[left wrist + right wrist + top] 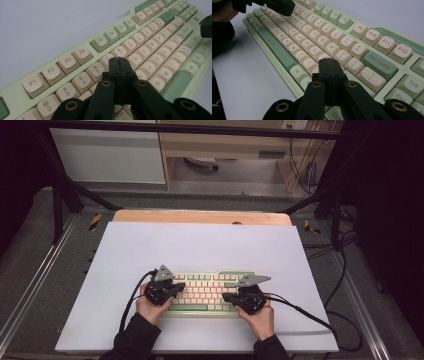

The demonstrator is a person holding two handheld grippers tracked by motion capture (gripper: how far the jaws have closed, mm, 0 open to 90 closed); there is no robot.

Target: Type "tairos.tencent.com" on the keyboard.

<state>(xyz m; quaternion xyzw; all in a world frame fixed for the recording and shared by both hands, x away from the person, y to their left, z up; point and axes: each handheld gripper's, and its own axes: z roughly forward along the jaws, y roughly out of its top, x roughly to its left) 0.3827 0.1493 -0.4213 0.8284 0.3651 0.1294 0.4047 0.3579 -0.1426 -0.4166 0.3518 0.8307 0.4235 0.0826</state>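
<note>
A pale green keyboard (207, 292) with cream and green keys lies on the white table sheet (200, 245), near its front edge. My left gripper (176, 289) hovers over the keyboard's left part, jaws shut with nothing between them. In the left gripper view the left gripper (119, 60) has its tips above the keys near the 6 and Y (110, 60). My right gripper (227, 297) is over the keyboard's right part, also shut and empty. In the right gripper view the right gripper (328, 60) points at keys just left of the green Backspace key (379, 65).
The white sheet covers a wooden tabletop (200, 216) inside a black frame. Black cables (310, 317) trail from both grippers across the sheet. A desk with wiring (300, 165) stands beyond the table. The person's hands (257, 320) and dark sleeves enter from the bottom.
</note>
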